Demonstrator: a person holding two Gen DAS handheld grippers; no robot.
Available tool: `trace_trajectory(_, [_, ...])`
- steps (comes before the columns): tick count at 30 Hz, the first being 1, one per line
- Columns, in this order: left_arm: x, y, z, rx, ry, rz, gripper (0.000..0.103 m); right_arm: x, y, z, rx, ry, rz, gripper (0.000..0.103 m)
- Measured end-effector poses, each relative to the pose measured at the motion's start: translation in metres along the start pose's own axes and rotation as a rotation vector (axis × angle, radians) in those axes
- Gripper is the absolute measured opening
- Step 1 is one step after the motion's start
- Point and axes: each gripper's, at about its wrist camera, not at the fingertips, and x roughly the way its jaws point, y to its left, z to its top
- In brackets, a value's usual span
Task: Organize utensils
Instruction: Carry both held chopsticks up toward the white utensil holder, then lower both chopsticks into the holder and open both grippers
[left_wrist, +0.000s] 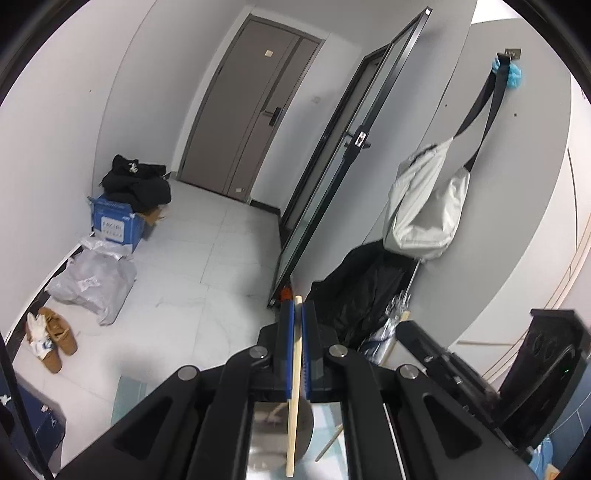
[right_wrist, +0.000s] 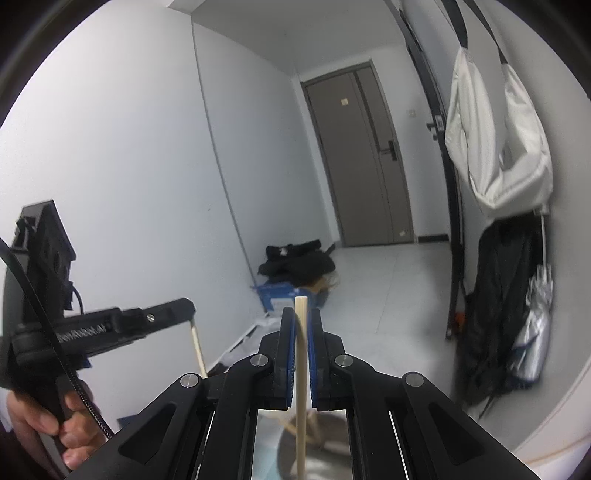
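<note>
In the left wrist view my left gripper (left_wrist: 297, 308) is shut on a pale wooden chopstick (left_wrist: 293, 398) that stands almost upright between the blue pads. My right gripper (right_wrist: 301, 314) is shut on a second wooden chopstick (right_wrist: 301, 406), also upright. Both are lifted well above a round metal container (right_wrist: 332, 454), which shows below the jaws with wooden sticks in it. The same container (left_wrist: 269, 417) shows under my left gripper. Each gripper appears in the other's view: the left gripper (right_wrist: 190, 308) with its chopstick (right_wrist: 197, 347), and the right gripper (left_wrist: 406, 326) at the right.
A person's hand (right_wrist: 74, 424) grips the left handle. Ahead is a tiled floor with a blue box (left_wrist: 118, 225), plastic bags (left_wrist: 92, 284) and shoes (left_wrist: 55, 332). A glass door (left_wrist: 332, 177), a hanging white bag (left_wrist: 424, 210) and a black coat (left_wrist: 362, 288) stand on the right.
</note>
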Motion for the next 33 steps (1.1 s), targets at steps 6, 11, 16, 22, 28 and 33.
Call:
trace_trajectory(6, [0.016, 0.005, 0.015, 0.017, -0.061, 0.002, 0.001, 0.034, -0.017, 0.014, 0.005, -0.018, -0.015, 0.005])
trace_trajectory(11, [0.034, 0.017, 0.011, 0.021, -0.099, 0.011, 0.001, 0.045, -0.024, 0.005, 0.005, -0.045, -0.019, 0.005])
trace_trajectory(16, [0.056, 0.032, 0.002, -0.007, -0.068, 0.004, 0.001, 0.049, -0.030, -0.013, -0.025, -0.107, 0.033, 0.005])
trace_trajectory(22, [0.065, 0.034, -0.006, 0.008, -0.063, 0.002, 0.001, 0.054, -0.023, -0.034, -0.108, -0.112, 0.049, 0.005])
trace_trajectory(28, [0.064, 0.032, -0.019, 0.041, -0.066, 0.008, 0.001, 0.049, -0.021, -0.052, -0.152, -0.094, 0.046, 0.005])
trace_trajectory(33, [0.060, 0.030, -0.027, 0.056, -0.049, 0.008, 0.001, 0.049, -0.026, -0.068, -0.159, -0.047, 0.046, 0.005])
